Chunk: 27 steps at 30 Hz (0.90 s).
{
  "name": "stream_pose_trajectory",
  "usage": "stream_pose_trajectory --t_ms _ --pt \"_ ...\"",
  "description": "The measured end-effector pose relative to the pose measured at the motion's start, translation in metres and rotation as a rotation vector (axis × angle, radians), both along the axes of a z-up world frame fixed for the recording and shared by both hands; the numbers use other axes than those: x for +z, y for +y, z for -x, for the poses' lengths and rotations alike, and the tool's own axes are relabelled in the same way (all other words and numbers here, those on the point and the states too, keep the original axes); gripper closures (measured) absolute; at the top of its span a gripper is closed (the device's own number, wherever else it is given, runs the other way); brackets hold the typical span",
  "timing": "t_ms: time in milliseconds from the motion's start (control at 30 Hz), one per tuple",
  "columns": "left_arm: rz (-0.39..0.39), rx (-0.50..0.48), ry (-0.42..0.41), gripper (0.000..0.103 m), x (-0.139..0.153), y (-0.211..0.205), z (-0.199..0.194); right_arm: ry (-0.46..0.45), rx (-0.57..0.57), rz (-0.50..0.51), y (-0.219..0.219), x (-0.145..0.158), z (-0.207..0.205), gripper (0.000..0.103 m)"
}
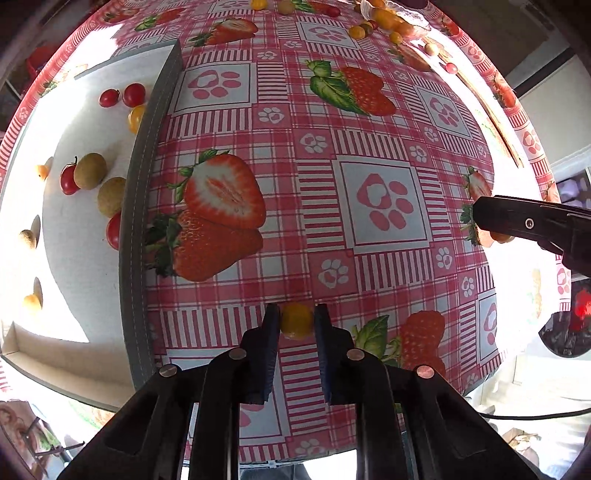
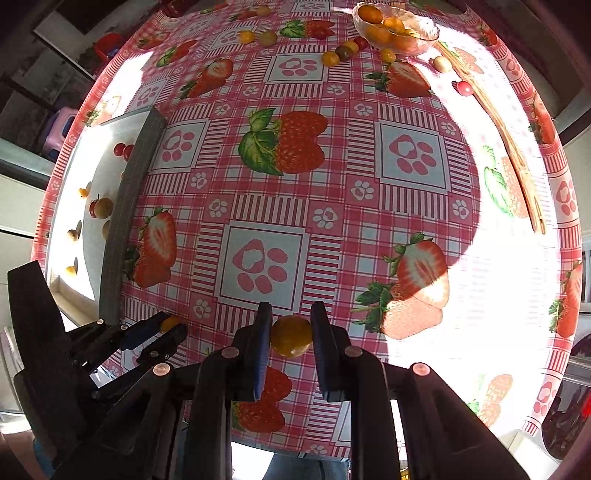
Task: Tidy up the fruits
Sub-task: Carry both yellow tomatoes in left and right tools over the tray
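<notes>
In the left wrist view my left gripper [image 1: 296,314] is shut on a small yellow tomato [image 1: 296,325], just above the strawberry-print tablecloth. My right gripper [image 2: 291,319] grips a larger yellow-orange tomato [image 2: 291,338] between its blue pads [image 2: 260,343] in the right wrist view. Each gripper shows in the other's view: the right one [image 1: 489,230] at the far right with an orange fruit under its tip, the left one [image 2: 173,326] at the lower left with its yellow tomato [image 2: 169,322]. Both point steeply down at the table.
A white box with a grey wall [image 1: 142,206] lies at the left and holds several red tomatoes [image 1: 133,94] and tan round fruits [image 1: 90,170]. At the back right stands a glass bowl [image 2: 424,35] of orange fruits, with loose tomatoes [image 2: 330,58] near it. A wooden stick [image 2: 517,158] lies along the right edge.
</notes>
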<state>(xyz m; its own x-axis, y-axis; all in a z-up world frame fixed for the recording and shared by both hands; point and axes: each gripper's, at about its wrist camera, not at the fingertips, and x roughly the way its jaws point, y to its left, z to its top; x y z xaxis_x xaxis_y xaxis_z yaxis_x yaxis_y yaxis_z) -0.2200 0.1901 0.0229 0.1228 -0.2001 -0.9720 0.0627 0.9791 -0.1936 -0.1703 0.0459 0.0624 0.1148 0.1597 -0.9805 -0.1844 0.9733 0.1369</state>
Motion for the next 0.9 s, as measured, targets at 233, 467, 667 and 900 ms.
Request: stream_pose_trajectory --t_ms 233,467,667,900 --pt "0.043 0.041 -0.045 0.083 0.036 0.023 -0.003 -0.023 0.002 -0.021 0.005 0.011 0.001 0.080" --pt "0.035 0.074 -0.101 0.083 0.065 0.052 -0.008 -0.050 0.026 -0.034 0.026 0.026 -0.004 0.080" --pt "0.004 0.139 -0.142 0.083 0.077 0.093 -0.015 -0.064 0.067 -0.053 0.059 0.036 -0.011 0.080" --pt "-0.049 0.207 -0.182 0.083 0.084 0.153 -0.033 -0.065 0.130 -0.090 0.112 0.042 -0.026 0.080"
